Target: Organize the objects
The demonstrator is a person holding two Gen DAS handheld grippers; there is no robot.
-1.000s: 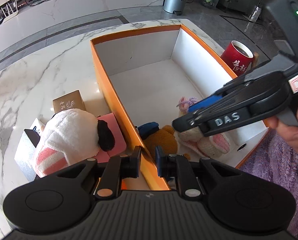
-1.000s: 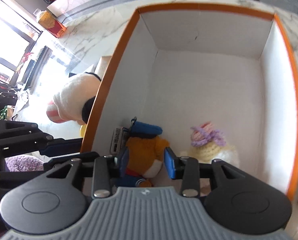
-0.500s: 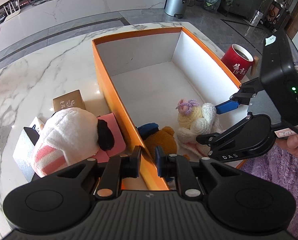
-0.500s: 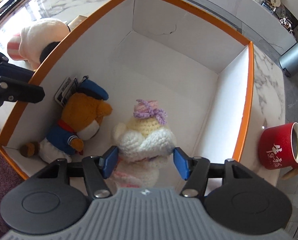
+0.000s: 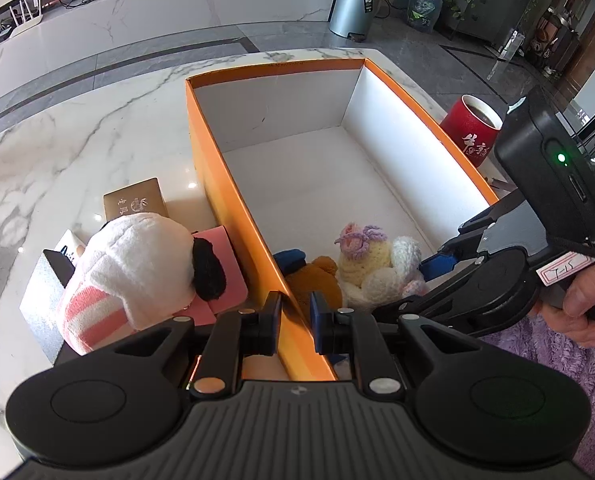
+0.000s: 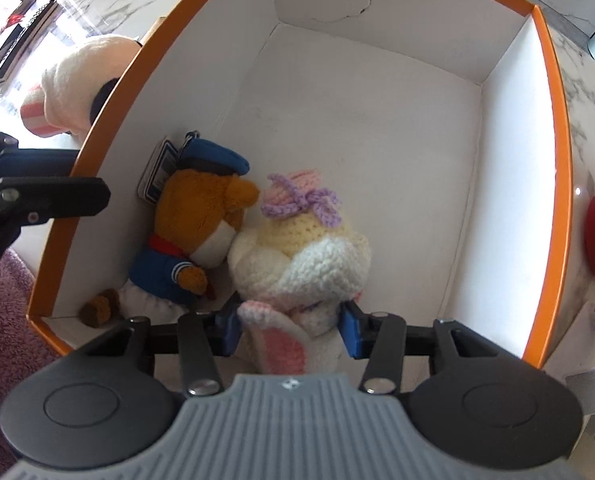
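Since a second ago my right gripper (image 6: 291, 330) had left the bear (image 6: 201, 236) and moved over to the crochet bunny (image 6: 303, 258); half a second back the bunny sat a little clear of the bear, and now the two toys touched, bunny's head against the bear's muzzle. My left gripper (image 5: 294, 322) had not shifted.

Right gripper: fingers (image 6: 227, 326) spread apart, one on each side of the bunny's lower end, the pink-lined ear between them. I could not tell whether the pads touched the yarn. Bunny lay on the box (image 6: 559, 128) floor, near corner, purple bow pointing toward the far wall.

Bear: on its side along the box's left wall, blue cap toward the far end, a tag (image 6: 157, 178) tucked between cap and wall.

Left gripper: straddled the box's near left wall (image 5: 233, 216), one finger outside, one inside. The gap was narrow, but I saw a sliver of space on either side of the cardboard, so I could not say it was clamped.

Outside the box, on the marble table (image 5: 77, 140): white plush (image 5: 137, 264) with pink stripes and a black ear, lying on a pink box (image 5: 221, 276) just beside the wall. A gold carton (image 5: 135, 202) stood behind it. Red mug (image 5: 471, 132) sat beyond the box's right wall.
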